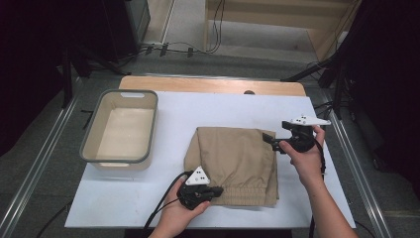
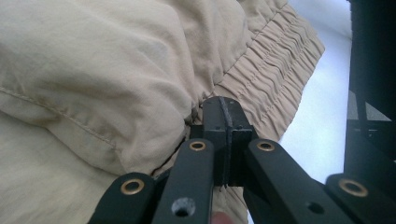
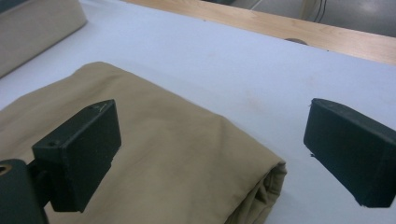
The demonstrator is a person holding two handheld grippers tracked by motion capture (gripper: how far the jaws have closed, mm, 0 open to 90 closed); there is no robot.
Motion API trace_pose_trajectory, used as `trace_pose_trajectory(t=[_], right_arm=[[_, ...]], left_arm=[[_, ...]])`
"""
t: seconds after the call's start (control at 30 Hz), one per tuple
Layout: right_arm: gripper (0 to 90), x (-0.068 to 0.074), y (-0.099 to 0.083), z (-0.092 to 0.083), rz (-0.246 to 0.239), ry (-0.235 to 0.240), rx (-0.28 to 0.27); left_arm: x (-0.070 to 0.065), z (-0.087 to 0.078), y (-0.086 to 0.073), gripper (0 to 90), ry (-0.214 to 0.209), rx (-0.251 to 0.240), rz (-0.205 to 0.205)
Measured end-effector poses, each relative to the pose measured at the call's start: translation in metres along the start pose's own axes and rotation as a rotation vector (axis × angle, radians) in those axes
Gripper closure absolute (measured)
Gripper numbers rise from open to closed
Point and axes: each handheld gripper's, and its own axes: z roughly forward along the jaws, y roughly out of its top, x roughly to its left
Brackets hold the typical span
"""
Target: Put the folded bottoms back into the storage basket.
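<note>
A white table [image 1: 163,198] with a wood strip along its far edge stood on a grey floor between dark stands and trailing cables.

The shorts [image 1: 233,158], tan and folded into a thick block, lay at the table's centre, a little toward five o'clock. The gathered elastic waistband [image 2: 268,70] ran along the near edge, the smooth fold faced eleven o'clock, and one stacked corner [image 3: 266,179] pointed at two o'clock. The cloth looked thin, soft and loosely layered.

The left gripper [image 1: 214,191], at the block's seven o'clock corner, had its jaws pressed together on a pinch of fabric just beside the waistband [image 2: 219,112]. The right gripper [image 1: 271,141] hovered at the two o'clock corner with its jaws wide apart and nothing between them.

The risk probably lay in that one-sided hold. If the left hand lifted before the right took the corner, the layers could slide and the fold fall open. The right jaws might also catch the top layer alone, or scrape the table and push the stack askew.

A grey tub [image 1: 94,148] with a pale inside sat well apart at nine o'clock.
</note>
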Motion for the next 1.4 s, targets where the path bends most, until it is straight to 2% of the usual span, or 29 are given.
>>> trace_pose_trajectory(t=[0.3,0.4,0.67,0.8,1.0,1.07,1.3,1.4], right_arm=[[3.2,-0.013,0.007,0.023,0.009,-0.033,0.055],[3.3,-0.018,0.005,0.032,0.02,-0.023,0.073],[5.0,-0.034,-0.01,0.047,0.076,-0.018,0.124],[5.0,-0.041,-0.02,0.052,0.094,-0.01,0.168],[5.0,-0.049,-0.036,0.059,0.134,0.021,0.196],[5.0,-0.051,-0.039,0.06,0.145,0.029,0.186],[5.1,-0.046,-0.038,0.062,0.122,0.034,0.197],[8.3,-0.04,-0.038,0.063,0.095,0.055,0.199]], left_arm=[[0.001,0.0,0.001,90.0,-0.009,0.008,-0.002],[0.002,0.0,0.0,90.0,-0.008,0.008,-0.001],[0.002,0.0,0.0,90.0,-0.013,0.005,-0.005],[0.002,0.0,0.0,90.0,-0.014,0.006,-0.006],[0.002,0.0,0.0,90.0,-0.014,0.007,-0.006],[0.002,0.0,0.0,90.0,-0.014,0.006,-0.006],[0.002,0.0,0.0,90.0,-0.015,0.004,-0.009],[0.002,0.0,0.0,90.0,-0.014,0.007,-0.006]])
